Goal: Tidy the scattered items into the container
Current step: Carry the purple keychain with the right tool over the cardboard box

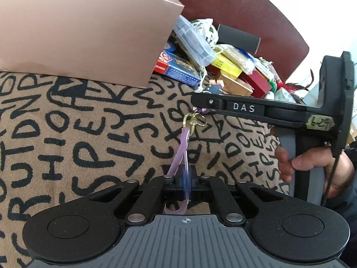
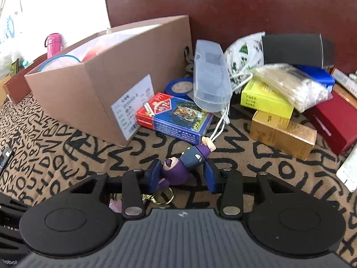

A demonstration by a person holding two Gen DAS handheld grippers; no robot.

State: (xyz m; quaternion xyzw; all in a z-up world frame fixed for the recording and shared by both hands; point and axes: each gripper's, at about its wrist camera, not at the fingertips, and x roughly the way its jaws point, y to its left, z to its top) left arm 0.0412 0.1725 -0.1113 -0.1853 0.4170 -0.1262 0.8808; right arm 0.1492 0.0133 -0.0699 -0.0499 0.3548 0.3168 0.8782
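Note:
A keychain with a purple and navy figurine [image 2: 185, 163], a gold clasp [image 1: 193, 120] and a lilac strap [image 1: 178, 163] lies on the lettered cloth. My left gripper [image 1: 183, 183] is shut on the lilac strap. My right gripper [image 2: 184, 177] has its blue pads either side of the figurine, jaws apart; it also shows from the side in the left wrist view [image 1: 200, 102]. The cardboard box [image 2: 107, 84] stands open at the left with items inside.
A pile lies right of the box: a playing card pack [image 2: 176, 118], a clear plastic case [image 2: 212, 76], a yellow box [image 2: 265, 100], a gold box [image 2: 283, 134], a bag of cotton swabs [image 2: 292, 84], a red box [image 2: 334, 120]. A dark red chair back [image 2: 223, 6] stands behind.

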